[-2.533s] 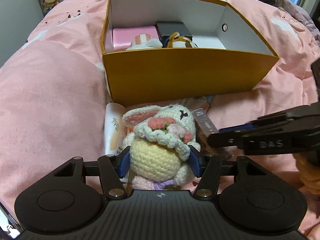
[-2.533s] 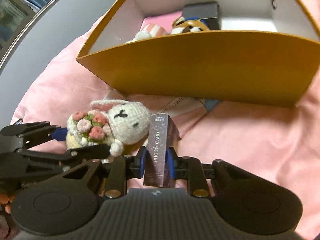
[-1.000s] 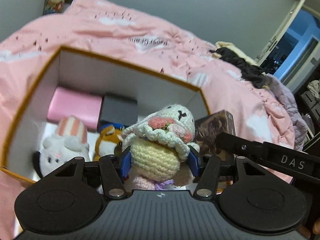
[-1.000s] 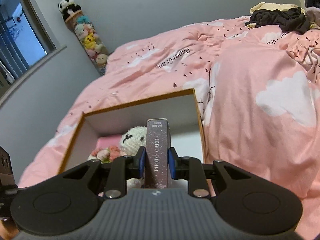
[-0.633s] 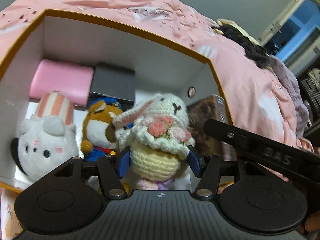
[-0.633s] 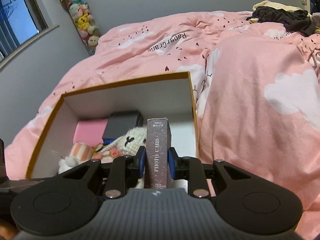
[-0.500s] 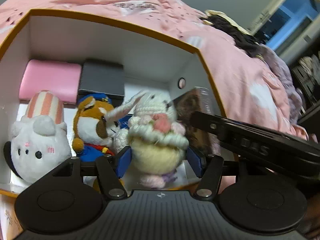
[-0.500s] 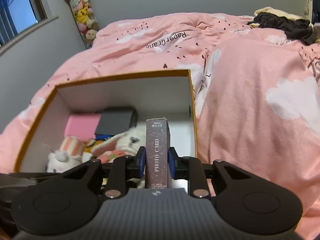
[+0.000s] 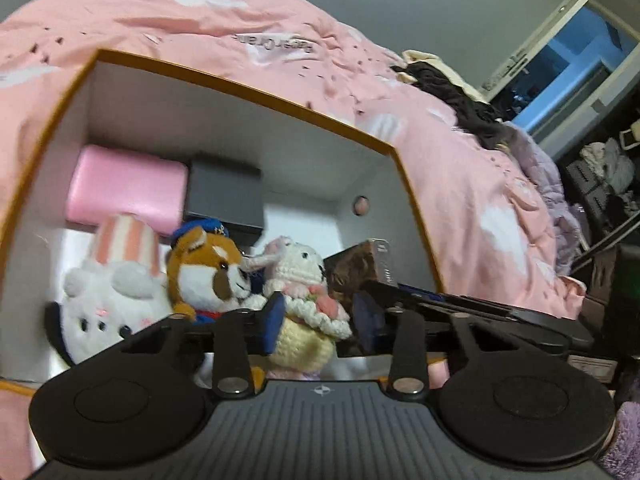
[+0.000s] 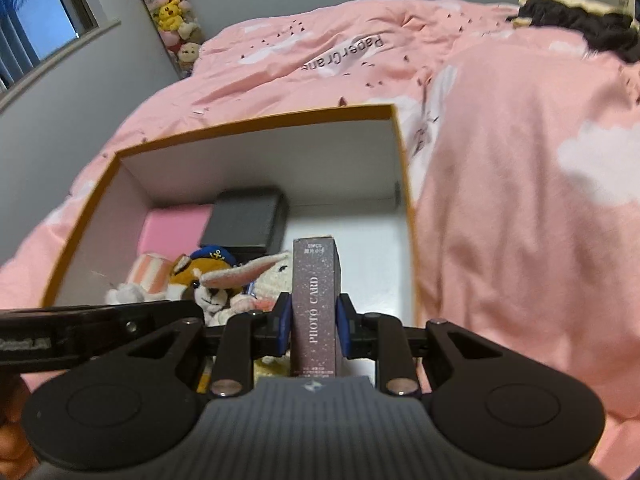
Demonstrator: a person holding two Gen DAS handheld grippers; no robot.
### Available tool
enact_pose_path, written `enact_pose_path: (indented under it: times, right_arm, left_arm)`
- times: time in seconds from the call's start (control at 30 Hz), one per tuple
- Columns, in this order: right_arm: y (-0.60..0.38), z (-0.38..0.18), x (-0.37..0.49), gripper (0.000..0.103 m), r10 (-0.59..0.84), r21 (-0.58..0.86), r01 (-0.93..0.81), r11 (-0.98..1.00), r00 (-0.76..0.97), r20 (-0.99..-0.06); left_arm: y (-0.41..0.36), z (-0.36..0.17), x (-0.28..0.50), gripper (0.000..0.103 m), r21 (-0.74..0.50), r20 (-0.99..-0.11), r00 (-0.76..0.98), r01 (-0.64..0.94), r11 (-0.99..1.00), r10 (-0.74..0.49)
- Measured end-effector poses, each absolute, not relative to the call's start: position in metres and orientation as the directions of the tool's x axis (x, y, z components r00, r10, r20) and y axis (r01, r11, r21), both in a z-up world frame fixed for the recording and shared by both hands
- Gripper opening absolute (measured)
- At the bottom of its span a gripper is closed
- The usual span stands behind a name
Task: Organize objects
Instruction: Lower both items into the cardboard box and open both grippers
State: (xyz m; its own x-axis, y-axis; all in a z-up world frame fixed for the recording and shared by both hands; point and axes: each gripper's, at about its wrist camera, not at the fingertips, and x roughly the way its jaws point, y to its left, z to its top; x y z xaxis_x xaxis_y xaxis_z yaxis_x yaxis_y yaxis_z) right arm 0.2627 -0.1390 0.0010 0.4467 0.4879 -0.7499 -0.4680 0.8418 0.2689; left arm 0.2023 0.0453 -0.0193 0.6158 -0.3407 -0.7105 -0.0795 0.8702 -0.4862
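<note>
An orange box (image 9: 248,82) with white inside walls lies open on the pink bed; it also shows in the right wrist view (image 10: 256,120). My left gripper (image 9: 320,320) is open over the box, and the crocheted bunny (image 9: 300,304) sits loose between its fingers inside the box, next to a fox plush (image 9: 208,272). The bunny (image 10: 264,276) also shows in the right wrist view. My right gripper (image 10: 312,320) is shut on an upright purple photo card box (image 10: 316,304), held above the box's right half; it shows dimly in the left wrist view (image 9: 360,260).
Inside the box are a pink case (image 9: 124,184), a dark grey case (image 9: 226,192) and a white plush with a striped hat (image 9: 112,280). Pink bedding (image 10: 520,160) surrounds the box. Dark clothes (image 9: 452,84) lie at the far right, and plush toys (image 10: 172,12) stand by the wall.
My left gripper has opened and the bunny has dropped lower into the box beside the fox plush. My right gripper has moved closer over the box with the photo card box.
</note>
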Motion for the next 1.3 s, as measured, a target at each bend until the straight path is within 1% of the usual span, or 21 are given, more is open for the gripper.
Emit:
enact_pose_path:
  times: [0.13, 0.2, 0.27, 0.33, 0.43, 0.6, 0.8, 0.93, 1.07, 1.1, 1.13, 1.17, 1.2, 1.27, 1.3]
  right_arm:
    - [-0.128, 0.0, 0.263, 0.025, 0.495, 0.263, -0.49, 0.831, 0.437, -0.751]
    - [-0.123, -0.002, 0.263, 0.025, 0.514, 0.286, -0.502, 0.816, 0.404, -0.757]
    - [-0.121, -0.002, 0.262, 0.025, 0.515, 0.279, -0.512, 0.812, 0.403, -0.757]
    - [-0.122, -0.001, 0.262, 0.025, 0.506, 0.269, -0.513, 0.816, 0.407, -0.76]
    - [-0.127, -0.002, 0.267, 0.025, 0.503, 0.296, -0.479, 0.827, 0.394, -0.769]
    - [-0.126, -0.001, 0.274, 0.025, 0.482, 0.305, -0.441, 0.844, 0.374, -0.792]
    - [-0.113, -0.004, 0.285, 0.025, 0.406, 0.281, -0.358, 0.891, 0.348, -0.845]
    - [-0.111, -0.007, 0.286, 0.025, 0.386, 0.262, -0.358, 0.896, 0.338, -0.859]
    - [-0.107, -0.003, 0.28, 0.024, 0.346, 0.187, -0.401, 0.897, 0.37, -0.862]
    - [-0.105, -0.002, 0.277, 0.027, 0.334, 0.159, -0.422, 0.893, 0.381, -0.862]
    - [-0.104, -0.001, 0.275, 0.038, 0.318, 0.129, -0.438, 0.89, 0.393, -0.862]
    - [-0.103, 0.001, 0.273, 0.042, 0.298, 0.092, -0.449, 0.889, 0.414, -0.86]
    - [-0.103, 0.003, 0.272, 0.043, 0.282, 0.056, -0.463, 0.885, 0.435, -0.855]
    - [-0.104, 0.006, 0.271, 0.042, 0.272, 0.02, -0.486, 0.874, 0.453, -0.849]
    - [-0.106, 0.007, 0.271, 0.036, 0.275, 0.016, -0.497, 0.868, 0.452, -0.848]
  left_arm:
    - [0.054, -0.022, 0.205, 0.041, -0.474, -0.725, 0.61, -0.104, 0.875, -0.32]
    - [0.053, -0.022, 0.207, 0.041, -0.47, -0.727, 0.607, -0.1, 0.877, -0.321]
    - [0.05, -0.021, 0.21, 0.041, -0.471, -0.724, 0.607, -0.088, 0.878, -0.328]
    - [0.045, -0.022, 0.214, 0.041, -0.445, -0.734, 0.601, -0.073, 0.892, -0.317]
    - [0.04, -0.032, 0.219, 0.041, -0.392, -0.773, 0.569, -0.08, 0.917, -0.281]
    - [0.04, -0.047, 0.219, 0.04, -0.428, -0.784, 0.535, -0.096, 0.899, -0.315]
    - [0.036, -0.047, 0.218, 0.04, -0.403, -0.794, 0.529, -0.088, 0.911, -0.3]
    - [0.039, -0.048, 0.216, 0.04, -0.419, -0.79, 0.529, -0.099, 0.903, -0.309]
    - [0.041, -0.049, 0.217, 0.04, -0.433, -0.788, 0.528, -0.111, 0.895, -0.316]
    - [0.041, -0.05, 0.217, 0.04, -0.431, -0.789, 0.528, -0.11, 0.896, -0.315]
    - [0.041, -0.05, 0.217, 0.04, -0.43, -0.789, 0.529, -0.11, 0.896, -0.314]
    - [0.041, -0.05, 0.217, 0.04, -0.432, -0.789, 0.528, -0.112, 0.895, -0.315]
    - [0.042, -0.05, 0.218, 0.04, -0.436, -0.791, 0.523, -0.116, 0.892, -0.319]
    - [0.045, -0.052, 0.218, 0.04, -0.449, -0.787, 0.524, -0.122, 0.885, -0.327]
    - [0.045, -0.053, 0.218, 0.04, -0.454, -0.785, 0.524, -0.125, 0.882, -0.33]
